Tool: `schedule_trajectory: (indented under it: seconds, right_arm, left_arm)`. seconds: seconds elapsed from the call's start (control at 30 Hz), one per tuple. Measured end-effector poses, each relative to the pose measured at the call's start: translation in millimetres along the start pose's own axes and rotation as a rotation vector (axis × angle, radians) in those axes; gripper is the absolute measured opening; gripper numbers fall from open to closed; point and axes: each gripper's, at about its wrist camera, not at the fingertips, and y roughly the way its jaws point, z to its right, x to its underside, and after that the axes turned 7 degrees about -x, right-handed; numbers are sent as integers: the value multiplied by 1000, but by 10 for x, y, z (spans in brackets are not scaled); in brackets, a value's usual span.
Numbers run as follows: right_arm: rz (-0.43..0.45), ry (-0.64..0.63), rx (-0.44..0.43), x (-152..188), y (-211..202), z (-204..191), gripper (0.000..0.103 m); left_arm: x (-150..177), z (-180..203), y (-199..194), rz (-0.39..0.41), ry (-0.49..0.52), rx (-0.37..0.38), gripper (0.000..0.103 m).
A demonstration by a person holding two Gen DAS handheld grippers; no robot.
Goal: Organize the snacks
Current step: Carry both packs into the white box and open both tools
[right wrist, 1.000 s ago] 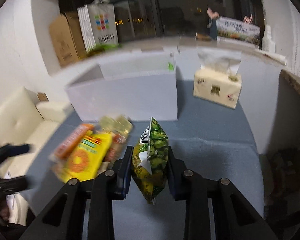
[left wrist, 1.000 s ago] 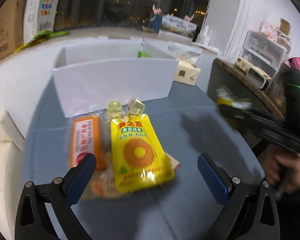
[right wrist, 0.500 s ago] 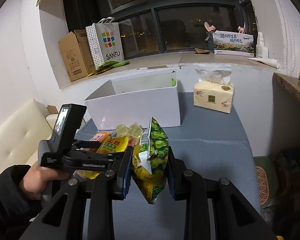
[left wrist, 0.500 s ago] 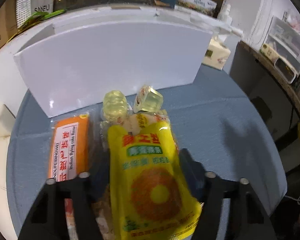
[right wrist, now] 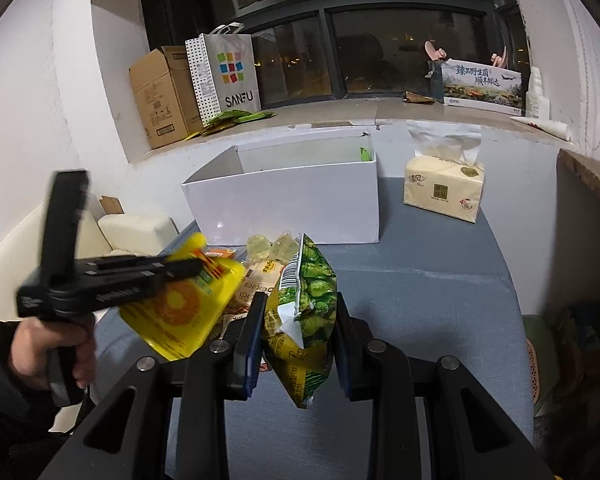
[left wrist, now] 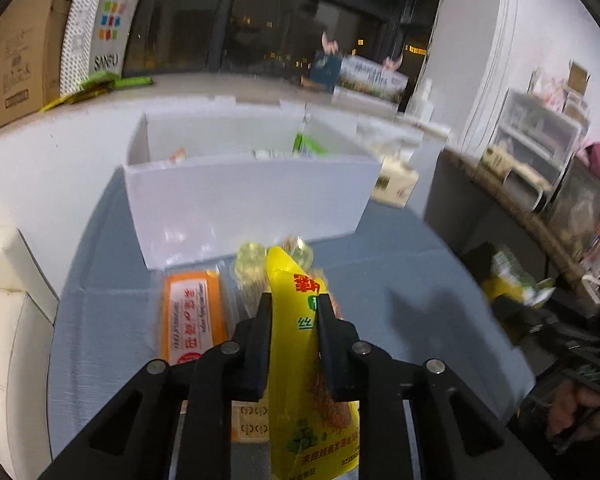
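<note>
My left gripper (left wrist: 294, 300) is shut on a yellow snack pouch (left wrist: 304, 364) and holds it lifted off the blue table; from the right wrist view the pouch (right wrist: 180, 312) hangs from the left gripper (right wrist: 192, 266). My right gripper (right wrist: 298, 300) is shut on a green pea snack bag (right wrist: 306, 312), held above the table. An orange packet (left wrist: 192, 320), clear jelly cups (left wrist: 252, 258) and other packets (right wrist: 260, 280) lie before the white box (left wrist: 244, 204), also seen in the right wrist view (right wrist: 292, 204), which holds a few snacks.
A tissue pack (right wrist: 444, 188) stands right of the box. A cardboard box (right wrist: 160, 96) and a SANFU bag (right wrist: 228, 76) sit on the windowsill. A cream sofa (left wrist: 4, 320) is left of the table (right wrist: 420, 280). Shelving (left wrist: 540, 152) stands at right.
My left gripper closed on the yellow pouch and lifted it off the pile, tilting upward. My right gripper kept holding the green bag, nearly still.
</note>
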Motion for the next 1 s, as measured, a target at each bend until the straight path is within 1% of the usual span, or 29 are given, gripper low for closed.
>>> schedule_trajectory:
  seconds: [0.13,0.23,0.3,0.4,0.47,0.5,0.53,0.57,0.63,0.73,0.8,0.83,0.87,0.9,0.93,0.97,1.0]
  right_arm:
    - [-10,-8,-9,-31,51,-29,32]
    - [-9,-35,-33,-196,134,-83,32]
    - [12,-61,-47,-381,184,-120,32]
    - [46,-71,-85,-826,336,-118,32]
    - [61,-60,-90,-1121,480,-82,32]
    - [62,-52,-98,-1268,569,-50,32]
    - [61,-43,-106,-1385,651,-24,32]
    - [63,-31,-111,-1534,764,15,32]
    - [53,-15,-124,-1781,1002,102,32]
    - [10,20,-118,-2057,1399,222,32]
    - [-15,54,-140,-2177,1654,296,32]
    - [-23,61,-145,-2216,1739,315,32]
    - [-26,74,-145,-2260,1834,336,33]
    - [-30,79,-152,-2302,1915,346,36]
    - [-35,81,-154,-2339,1979,352,53]
    - [-43,84,-144,-2367,2036,354,72]
    - [-54,93,-124,-2384,2089,354,103]
  left_arm:
    - [-234,-79,-302,98,-8,-1,22]
    - [-559,-203,-416,165,-39,7,22]
    - [-804,-288,-434,206,-52,-2,22]
    - [-1232,-422,-328,242,-60,-23,22]
    - [-1452,-471,-215,258,-48,-58,22]
    - [-1569,-498,-137,262,-39,-81,22]
    - [-1684,-540,-38,257,-40,-88,22]
    - [-1768,-579,43,248,-42,-87,22]
    - [-1948,-636,278,227,-31,-122,22]
    - [-2087,-721,601,190,-30,-142,23]
    - [-2115,-753,785,169,-22,-157,23]
    - [-2132,-784,887,150,-23,-175,28]
    - [-2141,-809,969,126,-26,-176,38]
    - [-2153,-863,1062,94,-42,-192,52]
    - [-2126,-872,1094,81,-47,-205,93]
    - [-2113,-892,1103,81,-47,-206,103]
    - [-2093,-913,1090,98,-40,-210,103]
